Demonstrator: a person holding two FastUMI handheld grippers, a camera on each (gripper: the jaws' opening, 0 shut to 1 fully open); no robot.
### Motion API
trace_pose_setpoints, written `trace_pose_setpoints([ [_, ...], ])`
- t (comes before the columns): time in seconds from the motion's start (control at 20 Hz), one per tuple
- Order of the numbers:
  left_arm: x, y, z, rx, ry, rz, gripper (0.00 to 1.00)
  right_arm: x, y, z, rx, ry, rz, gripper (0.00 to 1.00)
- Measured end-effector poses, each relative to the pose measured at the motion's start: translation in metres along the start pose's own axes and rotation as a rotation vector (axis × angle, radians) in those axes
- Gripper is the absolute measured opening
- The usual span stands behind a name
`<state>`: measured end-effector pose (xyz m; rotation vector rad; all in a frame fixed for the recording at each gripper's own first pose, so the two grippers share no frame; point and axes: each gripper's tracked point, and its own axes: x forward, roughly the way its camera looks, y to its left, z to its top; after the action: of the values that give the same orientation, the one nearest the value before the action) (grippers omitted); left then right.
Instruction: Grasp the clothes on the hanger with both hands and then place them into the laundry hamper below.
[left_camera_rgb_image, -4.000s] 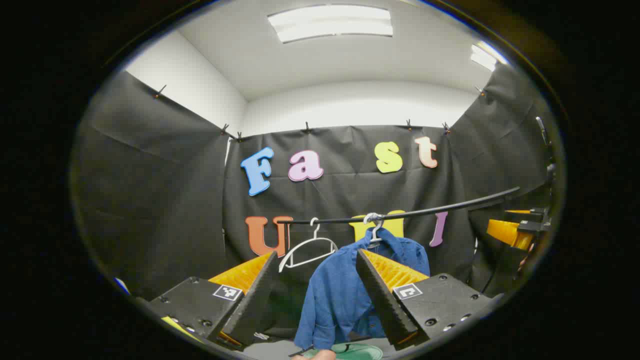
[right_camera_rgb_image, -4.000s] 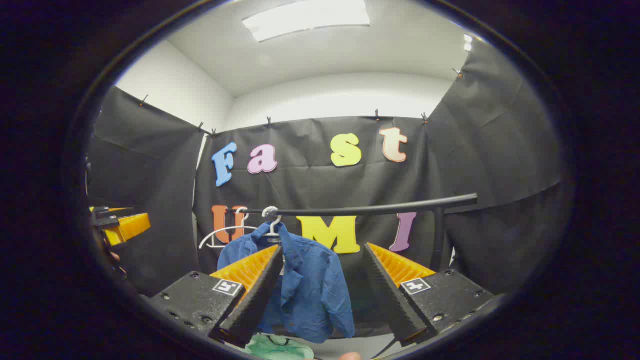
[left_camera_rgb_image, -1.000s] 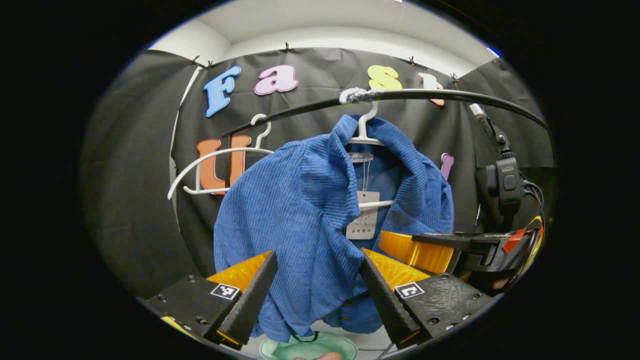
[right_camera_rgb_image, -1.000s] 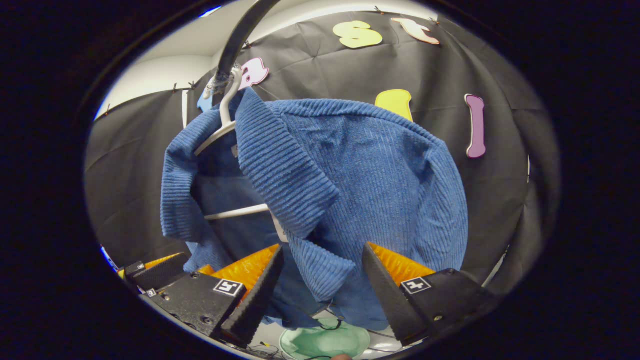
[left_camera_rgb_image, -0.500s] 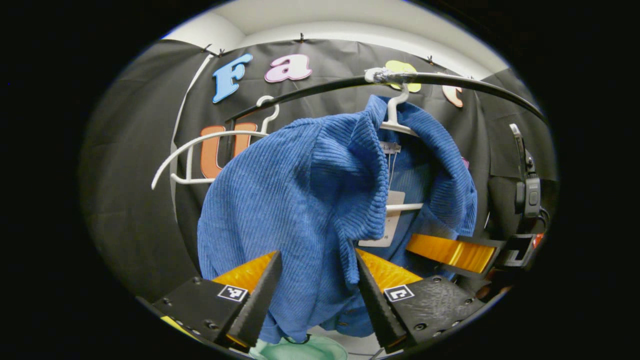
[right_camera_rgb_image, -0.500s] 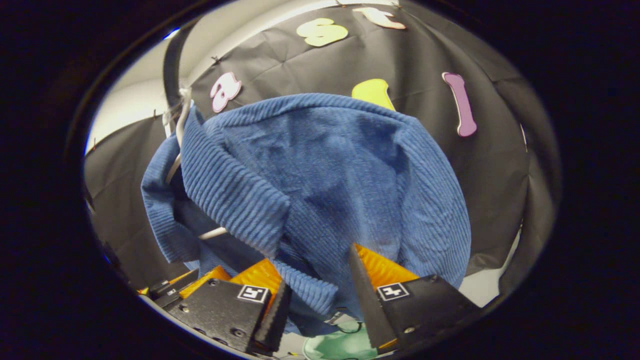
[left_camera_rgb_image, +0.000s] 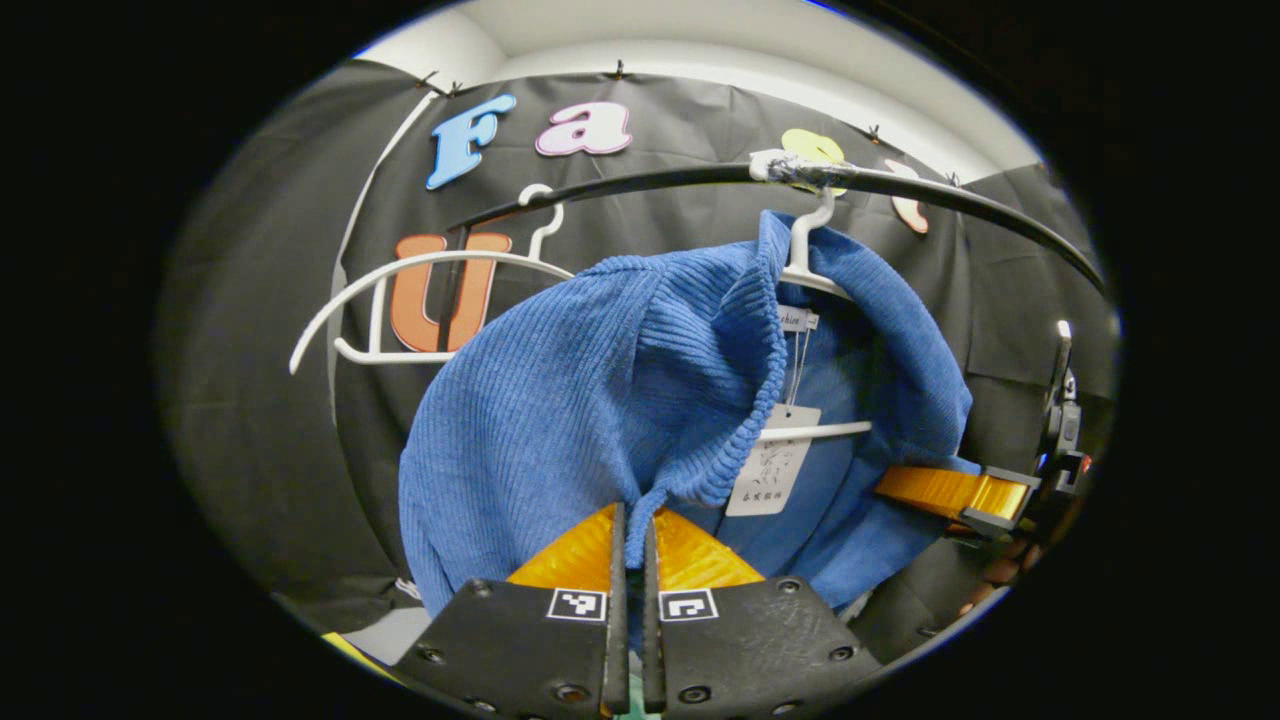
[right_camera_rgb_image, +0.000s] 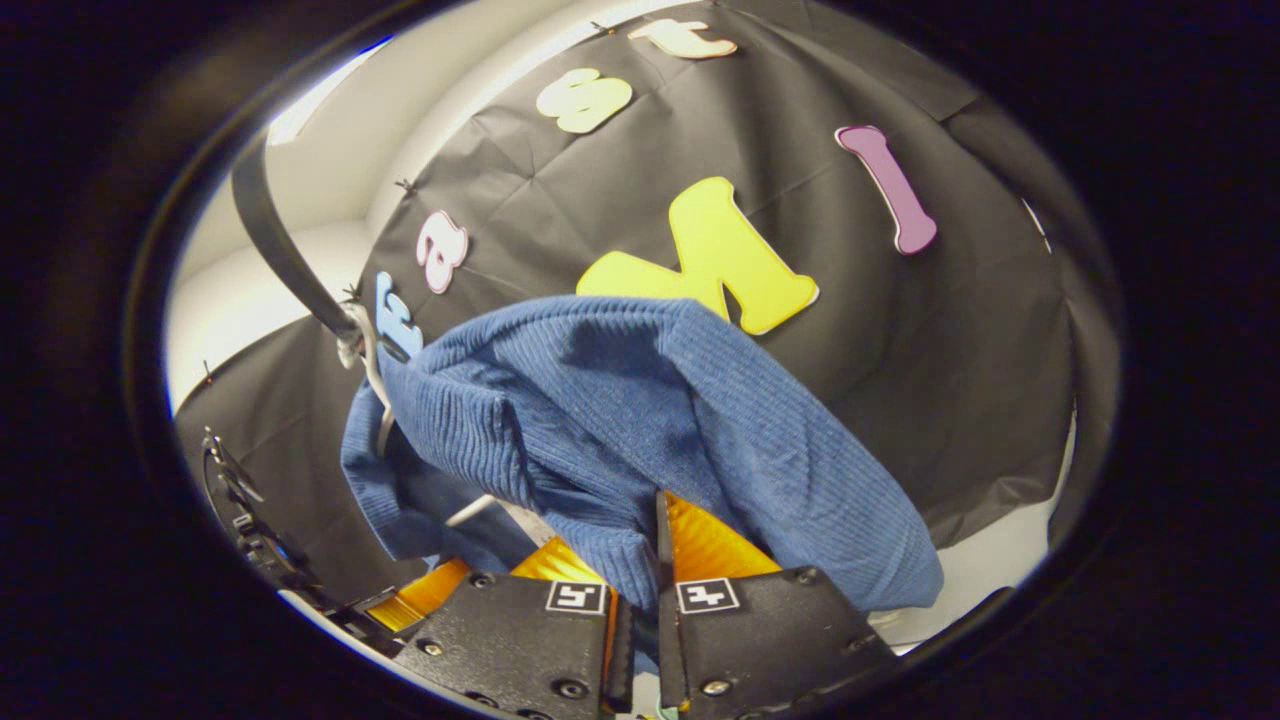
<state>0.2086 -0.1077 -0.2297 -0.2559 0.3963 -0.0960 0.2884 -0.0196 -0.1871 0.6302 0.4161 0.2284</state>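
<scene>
Left gripper view: I see both grippers clamped on the blue shirt (left_camera_rgb_image: 560, 420).
My left gripper (left_camera_rgb_image: 630, 535) pinches its front edge; my right gripper (right_camera_rgb_image: 640, 545) pinches the other side. Shirt hangs on white hanger (left_camera_rgb_image: 815, 265) from black rail (left_camera_rgb_image: 640, 185).

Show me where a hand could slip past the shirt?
There's a gap between the empty hanger and the blue shirt, under the rail. By the shirt's front it's crowded: the left hand-held gripper and right hand-held gripper both pinch it.
</scene>
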Motion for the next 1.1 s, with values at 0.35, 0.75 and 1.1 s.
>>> trace_pose_setpoints([
  [0.35, -0.027, 0.012, 0.037, -0.055, -0.081, -0.012, 0.06, -0.037, 0.011, 0.049, 0.104, -0.095, 0.139, 0.11],
  [0.75, -0.031, 0.04, 0.086, -0.153, -0.141, -0.03, 0.06, -0.037, 0.008, 0.081, 0.248, -0.17, 0.234, 0.1],
  [1.1, -0.035, 0.062, 0.11, -0.217, -0.166, -0.001, 0.06, -0.028, 0.006, 0.106, 0.314, -0.203, 0.276, 0.1],
])
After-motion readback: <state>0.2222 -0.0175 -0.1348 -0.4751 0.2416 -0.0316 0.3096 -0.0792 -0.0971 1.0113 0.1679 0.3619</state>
